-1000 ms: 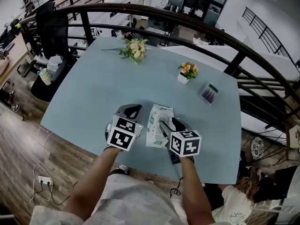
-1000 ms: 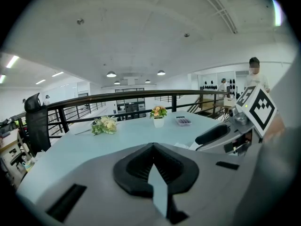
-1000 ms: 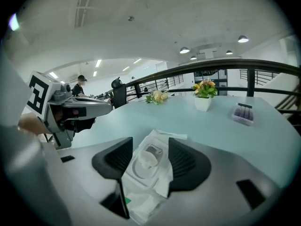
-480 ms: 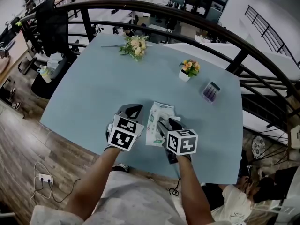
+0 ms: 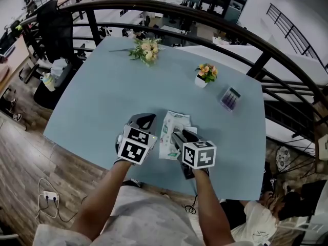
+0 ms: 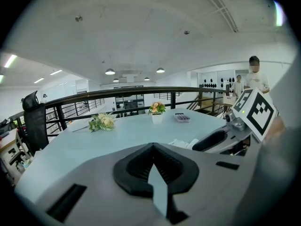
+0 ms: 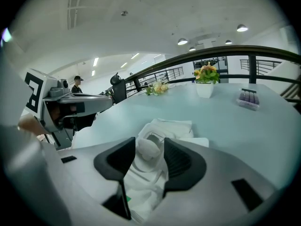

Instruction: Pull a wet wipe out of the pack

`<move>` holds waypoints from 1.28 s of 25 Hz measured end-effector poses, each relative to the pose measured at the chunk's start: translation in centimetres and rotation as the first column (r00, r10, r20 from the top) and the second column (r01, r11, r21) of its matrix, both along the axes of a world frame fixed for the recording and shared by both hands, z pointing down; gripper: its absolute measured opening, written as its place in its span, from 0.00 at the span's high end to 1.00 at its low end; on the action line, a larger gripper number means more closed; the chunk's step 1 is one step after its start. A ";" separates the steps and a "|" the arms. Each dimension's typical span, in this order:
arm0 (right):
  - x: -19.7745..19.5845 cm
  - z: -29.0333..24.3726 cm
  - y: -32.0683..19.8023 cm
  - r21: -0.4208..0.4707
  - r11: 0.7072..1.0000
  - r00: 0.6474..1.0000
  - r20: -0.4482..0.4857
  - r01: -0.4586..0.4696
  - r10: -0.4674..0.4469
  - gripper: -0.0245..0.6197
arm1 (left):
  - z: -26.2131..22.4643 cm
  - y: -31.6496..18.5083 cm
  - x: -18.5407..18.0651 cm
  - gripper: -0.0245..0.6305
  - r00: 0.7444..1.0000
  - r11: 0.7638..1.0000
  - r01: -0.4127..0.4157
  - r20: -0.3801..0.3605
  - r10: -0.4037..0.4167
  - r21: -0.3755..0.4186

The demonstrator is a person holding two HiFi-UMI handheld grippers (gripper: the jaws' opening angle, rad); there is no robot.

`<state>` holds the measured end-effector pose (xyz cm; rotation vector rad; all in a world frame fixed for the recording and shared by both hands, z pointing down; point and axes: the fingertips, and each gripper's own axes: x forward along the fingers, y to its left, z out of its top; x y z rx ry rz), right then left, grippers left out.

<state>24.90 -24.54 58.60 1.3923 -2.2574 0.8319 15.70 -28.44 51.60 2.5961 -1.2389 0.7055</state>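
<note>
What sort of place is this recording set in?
Probably an open-plan office, perhaps on a raised level: a table stands inside a curved black railing, with an office chair at the railing and shelving beyond it.

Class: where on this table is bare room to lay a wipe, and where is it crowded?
Widest bare patch: the left half of the table, from the flower bunch down to the near edge. A smaller one lies between the potted flowers and the wet wipe pack. Crowded: the right side, near the purple box.
</note>
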 end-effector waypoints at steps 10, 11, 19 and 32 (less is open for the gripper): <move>-0.5 0.0 0.2 -0.004 1.000 1.000 -0.024 0.012 -0.012 0.78 | -0.1 0.2 -0.7 0.97 1.000 1.000 0.001 0.003 -0.001 0.000; -0.5 0.0 0.2 -0.003 1.000 1.000 -0.027 0.011 -0.011 0.80 | -0.1 0.2 -0.8 0.97 1.000 1.000 0.001 0.004 -0.001 0.000; -0.3 0.2 0.2 -0.006 1.000 0.998 -0.059 0.011 -0.011 0.92 | -0.3 0.2 -1.3 0.97 1.000 1.000 0.010 0.004 -0.010 0.004; -0.2 -0.1 -0.1 -0.002 1.000 0.997 -0.073 0.018 -0.018 0.94 | -0.5 -0.2 -1.3 0.97 1.000 1.000 0.008 0.001 -0.008 0.005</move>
